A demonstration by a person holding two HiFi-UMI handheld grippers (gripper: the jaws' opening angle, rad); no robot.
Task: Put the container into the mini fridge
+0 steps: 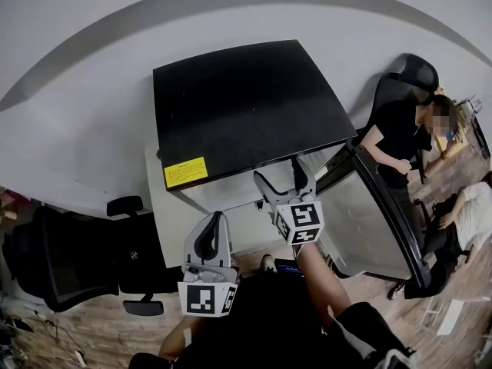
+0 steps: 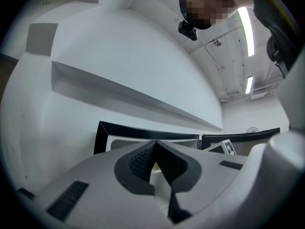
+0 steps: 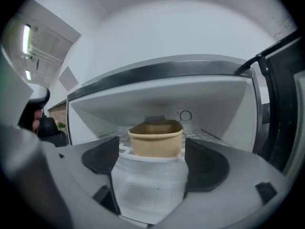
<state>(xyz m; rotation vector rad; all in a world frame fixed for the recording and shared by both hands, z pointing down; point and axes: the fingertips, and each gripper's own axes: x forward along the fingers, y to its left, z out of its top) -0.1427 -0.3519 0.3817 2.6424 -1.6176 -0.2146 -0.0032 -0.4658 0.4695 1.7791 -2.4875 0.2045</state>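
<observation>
The black-topped mini fridge [image 1: 246,106] stands against the wall with its door [image 1: 369,221] swung open to the right. A beige open container [image 3: 155,137] rests on the white wire shelf [image 3: 206,136] inside it. My right gripper [image 3: 152,146] is open at the fridge mouth, its pads [image 3: 205,162] spread either side of the container's front and not pressing it. In the head view the right gripper [image 1: 280,181] points into the opening. My left gripper [image 1: 213,225] hangs lower and left of it; its jaws meet, shut and empty [image 2: 155,147].
A black office chair [image 1: 69,260] stands left of the fridge on the wooden floor. A seated person [image 1: 400,137] is beyond the open door [image 3: 281,94], another person [image 1: 469,214] at the right edge. A yellow label [image 1: 185,172] marks the fridge top's front corner.
</observation>
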